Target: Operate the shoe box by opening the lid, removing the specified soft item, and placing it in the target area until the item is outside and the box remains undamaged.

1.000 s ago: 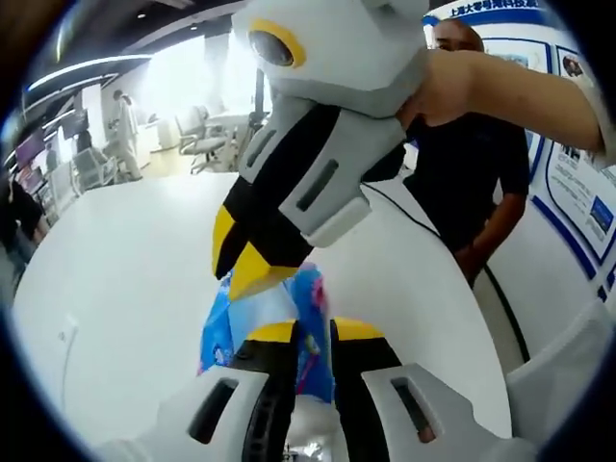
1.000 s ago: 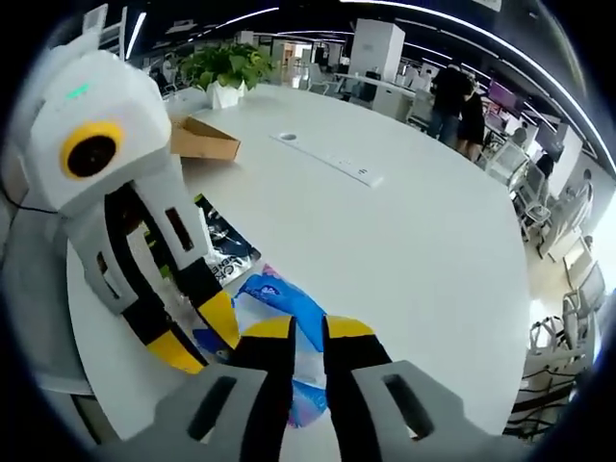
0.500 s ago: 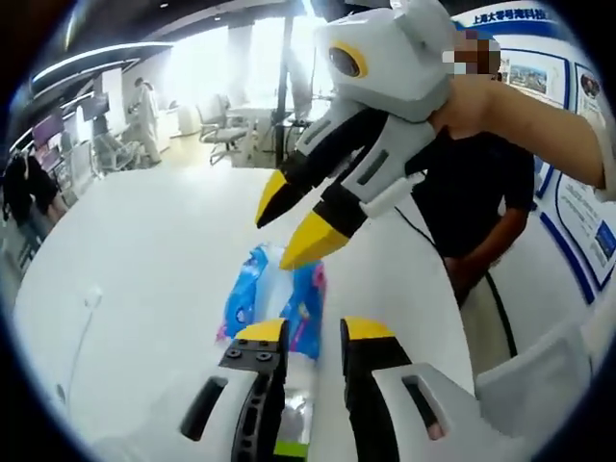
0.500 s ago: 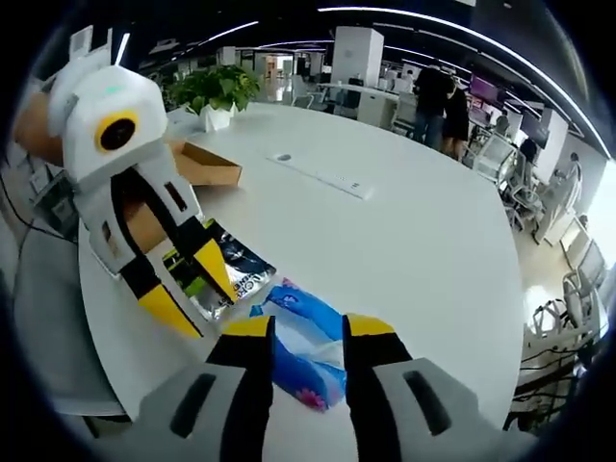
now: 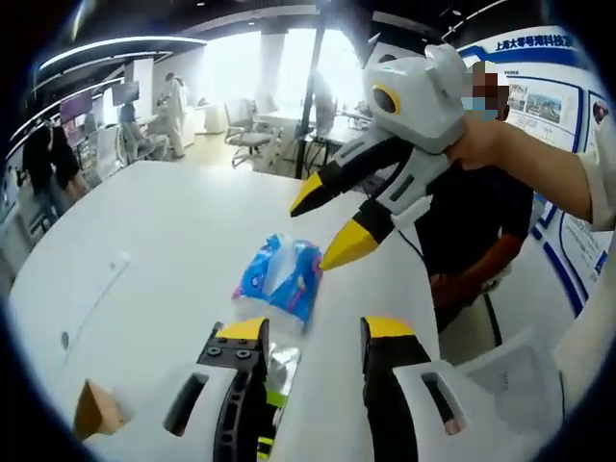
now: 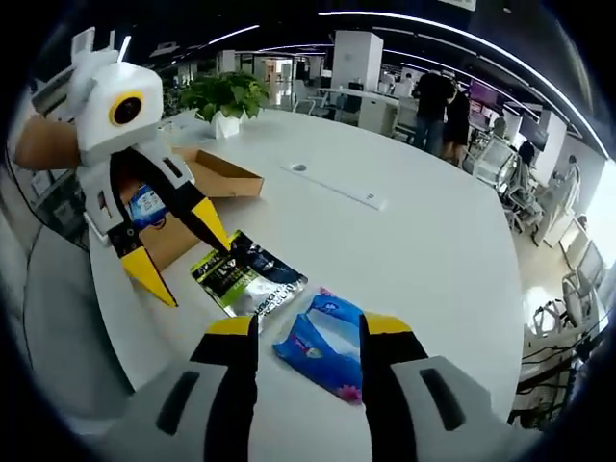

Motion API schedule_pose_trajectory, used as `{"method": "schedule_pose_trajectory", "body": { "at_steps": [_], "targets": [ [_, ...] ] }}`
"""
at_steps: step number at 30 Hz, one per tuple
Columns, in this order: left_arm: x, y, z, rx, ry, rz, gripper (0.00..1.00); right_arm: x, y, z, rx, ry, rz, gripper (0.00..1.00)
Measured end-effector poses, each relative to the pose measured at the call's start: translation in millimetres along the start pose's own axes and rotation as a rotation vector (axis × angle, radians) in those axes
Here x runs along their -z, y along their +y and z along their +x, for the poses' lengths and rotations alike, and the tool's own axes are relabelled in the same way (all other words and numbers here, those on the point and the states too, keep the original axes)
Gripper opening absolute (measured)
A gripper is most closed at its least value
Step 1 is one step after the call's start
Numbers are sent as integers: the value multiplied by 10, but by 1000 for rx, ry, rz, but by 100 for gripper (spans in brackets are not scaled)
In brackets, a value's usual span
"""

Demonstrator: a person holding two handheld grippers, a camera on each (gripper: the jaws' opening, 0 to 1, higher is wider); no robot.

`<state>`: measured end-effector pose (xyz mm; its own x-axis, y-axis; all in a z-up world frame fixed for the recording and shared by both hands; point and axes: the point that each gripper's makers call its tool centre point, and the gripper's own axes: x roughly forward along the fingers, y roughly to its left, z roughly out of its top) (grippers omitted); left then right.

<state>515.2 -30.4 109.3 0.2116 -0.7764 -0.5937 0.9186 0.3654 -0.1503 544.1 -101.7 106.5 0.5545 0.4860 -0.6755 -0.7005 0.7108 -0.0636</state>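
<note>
While the blue tissue pack (image 6: 322, 342) is lying flat on the white table (image 6: 423, 241), I'm hovering my right gripper (image 6: 303, 337) just over it with the jaws spread wide and nothing between them. My left gripper (image 5: 306, 339) is gaping open and empty too, hanging just short of the tissue pack (image 5: 279, 279), with a green-and-black foil pouch (image 6: 245, 274) lying right beside the pack. Beyond that pouch from the pack, the open cardboard shoe box (image 6: 207, 178) is sitting on the table, well apart.
</note>
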Motion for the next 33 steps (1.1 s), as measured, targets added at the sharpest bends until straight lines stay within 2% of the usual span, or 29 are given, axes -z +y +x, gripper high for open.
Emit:
{"method": "schedule_pose_trajectory", "body": {
  "at_steps": [7,12,18,22,28,33],
  "targets": [
    [160,120,-437,-64,-30,-50,48,-52,227,-25,-24,-2,-22,48],
    [316,222,-788,-123,-37,-69,57,-107,357,11,-35,-22,12,55],
    [439,310,-1138,-168,-60,-78,71,-180,550,46,-54,-34,29,57],
    [511,379,-1335,-195,-73,-88,76,-279,649,68,-65,-51,40,58],
    [730,501,-1646,-266,-74,-121,84,-405,806,103,-94,-73,56,58],
    [972,525,-1939,-309,-92,-179,92,-465,1010,189,-126,-72,81,58]
  ]
}}
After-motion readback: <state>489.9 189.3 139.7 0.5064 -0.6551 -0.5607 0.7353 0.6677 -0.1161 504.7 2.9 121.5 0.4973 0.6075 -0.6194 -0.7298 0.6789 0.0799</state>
